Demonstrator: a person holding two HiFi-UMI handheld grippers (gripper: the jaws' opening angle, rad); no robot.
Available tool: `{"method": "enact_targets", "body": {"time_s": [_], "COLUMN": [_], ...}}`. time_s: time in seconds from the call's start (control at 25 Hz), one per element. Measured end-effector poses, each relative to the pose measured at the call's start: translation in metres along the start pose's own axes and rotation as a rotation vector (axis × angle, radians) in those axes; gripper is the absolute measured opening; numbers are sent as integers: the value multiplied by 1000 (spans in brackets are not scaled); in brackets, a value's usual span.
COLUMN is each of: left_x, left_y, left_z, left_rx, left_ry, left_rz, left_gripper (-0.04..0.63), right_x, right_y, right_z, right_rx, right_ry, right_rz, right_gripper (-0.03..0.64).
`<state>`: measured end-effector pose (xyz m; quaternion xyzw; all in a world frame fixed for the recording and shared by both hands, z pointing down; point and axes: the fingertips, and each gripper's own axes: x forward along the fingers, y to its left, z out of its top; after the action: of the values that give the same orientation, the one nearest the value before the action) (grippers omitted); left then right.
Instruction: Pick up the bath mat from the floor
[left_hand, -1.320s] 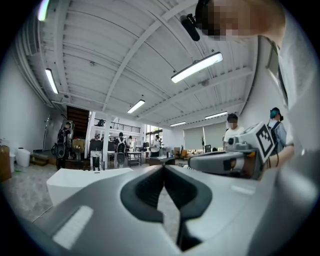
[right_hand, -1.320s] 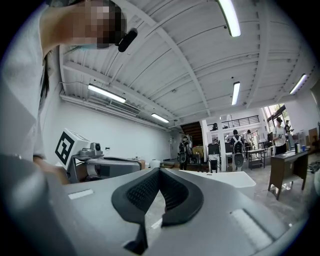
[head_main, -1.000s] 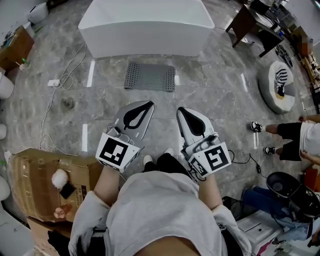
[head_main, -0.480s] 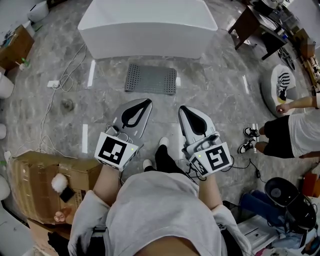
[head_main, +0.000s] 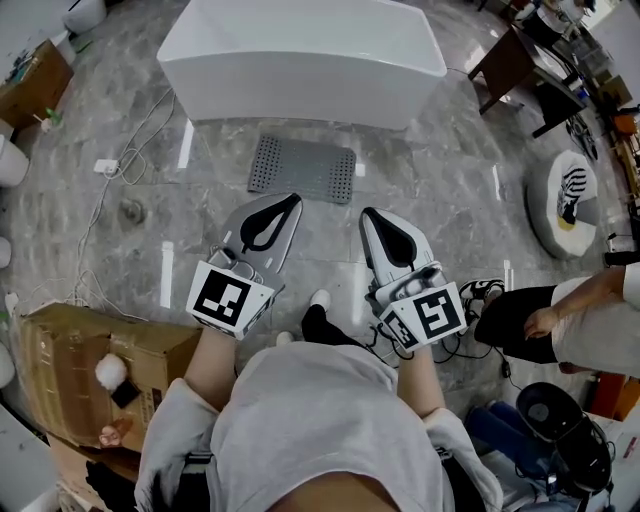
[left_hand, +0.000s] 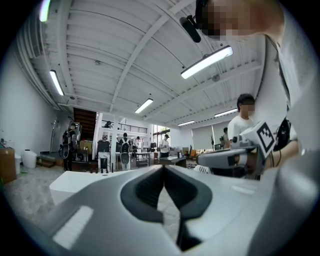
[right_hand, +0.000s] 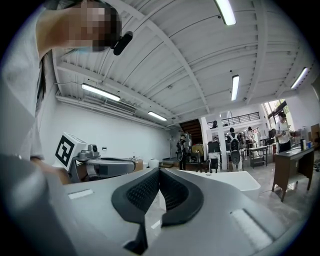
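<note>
A grey perforated bath mat lies flat on the marble floor in front of a white bathtub in the head view. My left gripper and right gripper are held side by side at waist height, short of the mat and well above it. Both are shut with nothing between their jaws. In the left gripper view the left gripper points level across the room at the bathtub, with the other gripper to its right. The right gripper also looks toward the tub.
A cardboard box stands at my left. White cables trail over the floor on the left. A person bends down at the right beside dark cables. A round cushion and a dark wooden table stand at the right.
The view has shifted forward, so the mat and tub sit slightly lower in the frame. The person at the right has moved closer and bent down. Both grippers stay shut.
</note>
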<state>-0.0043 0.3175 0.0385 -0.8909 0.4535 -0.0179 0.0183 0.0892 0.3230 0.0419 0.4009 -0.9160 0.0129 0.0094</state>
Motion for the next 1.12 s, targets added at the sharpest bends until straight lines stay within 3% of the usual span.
{"method": "enact_targets", "body": {"time_s": [0.52,1.12], "left_x": [75,101], "left_y": [13,75], "left_z": [0,-13], "left_rx": [12,6], "left_ry": [6,27], "left_rz": [99,65], "left_gripper": [0,2], "right_x": [28,84], "right_y": [-81,-103], "right_z": [-9,-13], "right_rx": [-11,24], "right_ry": [8,8], "right_rz": [66,8], "right_gripper": [6,11]}}
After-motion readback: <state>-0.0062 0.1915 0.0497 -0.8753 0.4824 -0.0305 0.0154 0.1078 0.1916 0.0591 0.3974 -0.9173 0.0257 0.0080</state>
